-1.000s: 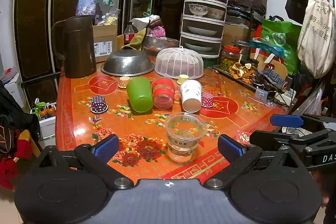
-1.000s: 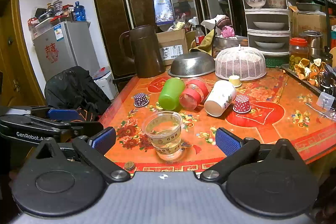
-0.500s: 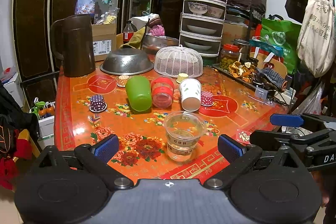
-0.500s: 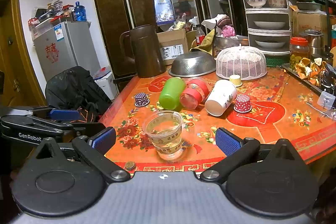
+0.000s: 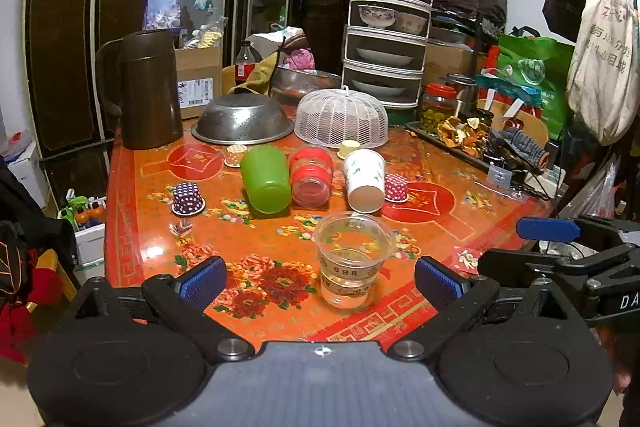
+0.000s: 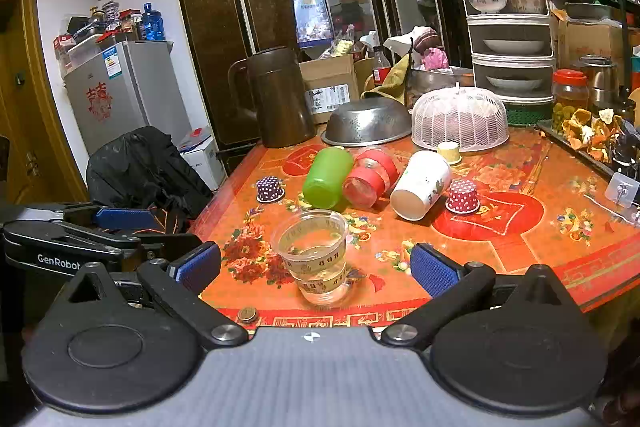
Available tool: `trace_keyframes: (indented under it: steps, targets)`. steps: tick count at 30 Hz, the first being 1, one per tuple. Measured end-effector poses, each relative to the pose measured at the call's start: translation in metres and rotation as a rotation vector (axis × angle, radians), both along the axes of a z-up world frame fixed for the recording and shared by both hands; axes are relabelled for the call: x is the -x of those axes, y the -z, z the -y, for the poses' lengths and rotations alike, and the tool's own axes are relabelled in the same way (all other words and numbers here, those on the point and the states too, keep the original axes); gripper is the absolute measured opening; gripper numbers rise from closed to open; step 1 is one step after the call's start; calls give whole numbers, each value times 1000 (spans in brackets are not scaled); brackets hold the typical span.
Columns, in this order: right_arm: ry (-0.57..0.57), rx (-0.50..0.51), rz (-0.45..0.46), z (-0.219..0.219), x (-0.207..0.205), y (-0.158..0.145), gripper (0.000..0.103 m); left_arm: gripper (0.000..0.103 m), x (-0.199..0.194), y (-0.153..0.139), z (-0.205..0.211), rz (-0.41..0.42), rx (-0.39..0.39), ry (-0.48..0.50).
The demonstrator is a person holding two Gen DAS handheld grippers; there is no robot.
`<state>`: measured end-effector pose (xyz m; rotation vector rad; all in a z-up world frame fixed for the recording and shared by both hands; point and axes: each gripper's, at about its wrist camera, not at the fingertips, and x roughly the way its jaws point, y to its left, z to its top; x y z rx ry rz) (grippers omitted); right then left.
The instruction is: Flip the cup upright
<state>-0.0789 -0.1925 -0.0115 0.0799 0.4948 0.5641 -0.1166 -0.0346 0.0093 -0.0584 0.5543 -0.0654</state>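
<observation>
Cups are lying and standing on a glossy orange table [image 5: 132, 211] printed with red flowers. A clear plastic cup [image 5: 352, 259] is standing upright near the front edge, ribbed and tapered, with printed bands around its lower half. Behind it three more are lying on their sides in a row: a smooth green plastic cup [image 5: 266, 179], a see-through cup with red bands [image 5: 312, 177] touching it, and a white paper cup [image 5: 365, 179] with small leaf prints, its open mouth facing the cameras.

The left gripper [image 5: 320, 283] is hanging low at the near edge with its fingers spread wide apart, holding nothing; the blue pads [image 5: 202, 283] are showing a fine knurled texture, and the clear cup is sitting ahead of the gap between them. The right gripper [image 6: 316, 269] is doing the same from the other side, fingers well apart and empty, rubbery blue pads [image 6: 434, 269] either side of the same clear cup [image 6: 314, 255].

Small dotted paper cases are sitting mouth-down: a purple one [image 5: 187, 198] well left of the green cup, a red one [image 5: 396, 187] just beside the paper cup. Further back are standing a dark brown jug [image 5: 150, 89], an upturned perforated steel bowl [image 5: 242, 119] and a domed white mesh cover [image 5: 341, 117]. A coin [image 6: 247, 315] is lying at the table edge.
</observation>
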Motion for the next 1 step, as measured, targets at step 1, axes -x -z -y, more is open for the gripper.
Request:
trace_keyframes:
  steps: [1]
  targets:
    - [-1,-1,-1,0,0,1,102,101,0,0,-1,4,2,-10]
